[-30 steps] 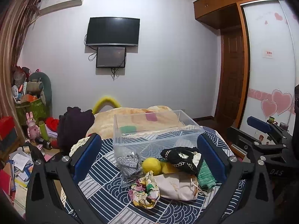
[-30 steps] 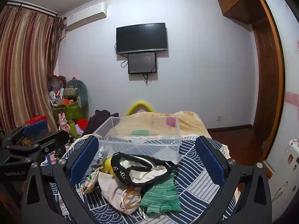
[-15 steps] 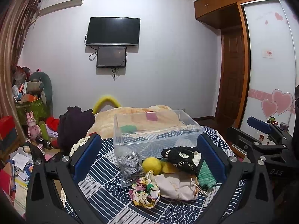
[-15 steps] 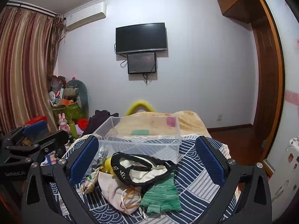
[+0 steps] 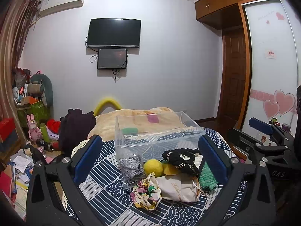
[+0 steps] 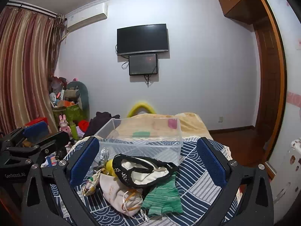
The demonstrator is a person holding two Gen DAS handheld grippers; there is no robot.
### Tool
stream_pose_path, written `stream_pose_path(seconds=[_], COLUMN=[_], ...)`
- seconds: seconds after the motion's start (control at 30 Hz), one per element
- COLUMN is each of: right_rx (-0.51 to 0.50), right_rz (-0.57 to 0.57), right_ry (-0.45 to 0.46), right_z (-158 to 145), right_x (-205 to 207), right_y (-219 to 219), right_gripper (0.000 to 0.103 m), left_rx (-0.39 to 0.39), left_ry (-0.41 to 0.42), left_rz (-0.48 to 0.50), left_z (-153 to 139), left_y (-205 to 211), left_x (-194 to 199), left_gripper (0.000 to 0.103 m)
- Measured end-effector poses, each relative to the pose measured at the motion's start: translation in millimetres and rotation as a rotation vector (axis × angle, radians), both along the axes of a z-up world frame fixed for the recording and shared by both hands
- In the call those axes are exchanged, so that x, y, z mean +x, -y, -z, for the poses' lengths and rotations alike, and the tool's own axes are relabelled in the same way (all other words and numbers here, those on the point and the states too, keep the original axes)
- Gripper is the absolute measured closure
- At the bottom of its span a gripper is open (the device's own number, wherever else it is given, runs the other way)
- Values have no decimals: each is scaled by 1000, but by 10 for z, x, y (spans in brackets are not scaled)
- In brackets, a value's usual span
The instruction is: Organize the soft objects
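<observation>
left tool [image 5: 150, 162] agape | right tool [image 6: 148, 162] agape; pile [image 6: 143, 184] touching bin [image 6: 143, 145] front edge

Both tongs are held level, side by side. The left tongs [image 5: 150, 162] gape wide with nothing between the blue pads; the right tongs [image 6: 148, 162] likewise, apparently at matching height.

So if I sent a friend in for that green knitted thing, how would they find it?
Start at the clear plastic storage box on the navy wave-patterned bedspread; a small heap of soft things lies in front of it. The green knitted piece sits at the heap's near right edge, beside the cream drawstring pouch, the only green, ribbed item there.
</observation>
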State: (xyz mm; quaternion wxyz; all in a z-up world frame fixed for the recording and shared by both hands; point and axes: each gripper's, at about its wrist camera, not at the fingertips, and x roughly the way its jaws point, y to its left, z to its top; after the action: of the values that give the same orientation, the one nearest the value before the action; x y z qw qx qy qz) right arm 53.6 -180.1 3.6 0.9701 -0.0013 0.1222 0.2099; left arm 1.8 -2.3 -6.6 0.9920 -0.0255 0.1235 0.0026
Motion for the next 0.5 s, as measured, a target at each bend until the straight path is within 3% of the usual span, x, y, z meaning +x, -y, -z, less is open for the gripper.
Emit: stream_pose_path(seconds=[0.5], right_rx=[-1], right_rz=[-9], right_ry=[8], right_z=[-3], right_x=[-21], right_y=[-13], right_gripper=[0], left_rx=[-3], left_ry=[-2], left_rz=[-6], left_z=[-10], left_y=[-2], left_x=[12], left_gripper=[0])
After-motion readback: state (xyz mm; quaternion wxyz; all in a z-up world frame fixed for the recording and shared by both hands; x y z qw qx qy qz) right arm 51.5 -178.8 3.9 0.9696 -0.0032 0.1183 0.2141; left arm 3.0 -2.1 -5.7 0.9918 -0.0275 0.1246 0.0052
